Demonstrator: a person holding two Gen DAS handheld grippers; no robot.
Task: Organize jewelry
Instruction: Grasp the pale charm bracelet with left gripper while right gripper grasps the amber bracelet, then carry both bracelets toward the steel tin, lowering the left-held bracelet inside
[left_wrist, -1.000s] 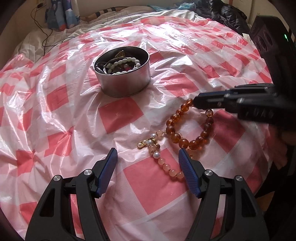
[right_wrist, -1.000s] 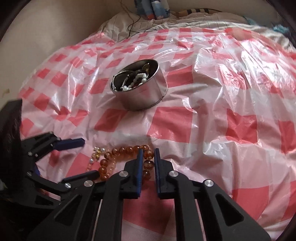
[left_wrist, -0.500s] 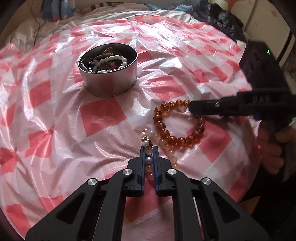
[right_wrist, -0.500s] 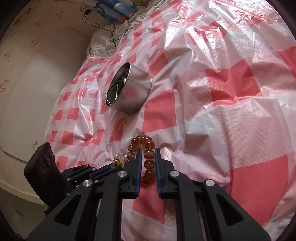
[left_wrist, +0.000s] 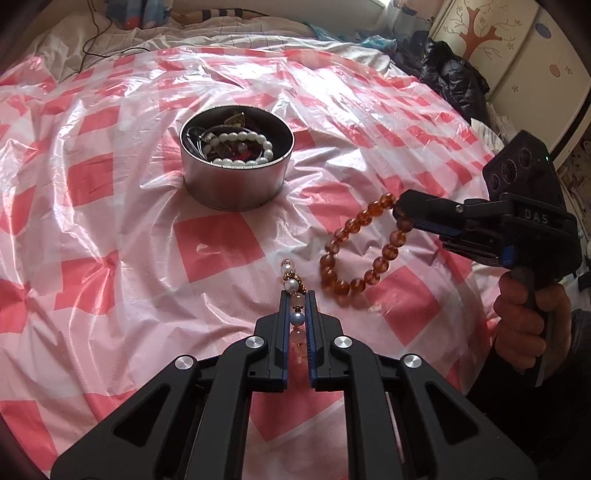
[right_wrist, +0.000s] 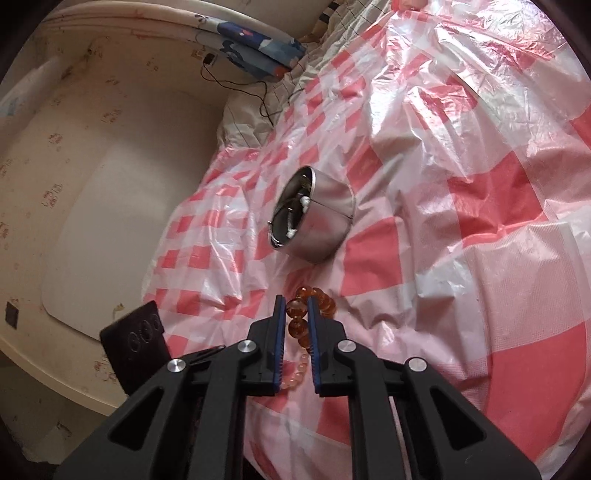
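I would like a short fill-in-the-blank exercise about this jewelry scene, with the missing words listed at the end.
1. The right hand-held gripper is shut on the ____ bead bracelet.
2. The left hand-held gripper is shut on the pale pink and ____ bead bracelet.
3. A white bead bracelet lies inside the round ____ tin.
4. The tin stands on a plastic sheet checked in white and ____.

Missing words: amber; white; metal; red

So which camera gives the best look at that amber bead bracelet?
The left wrist view: the whole amber bead bracelet hangs as a loop from the right gripper. The right wrist view shows only a few beads between its jaws.
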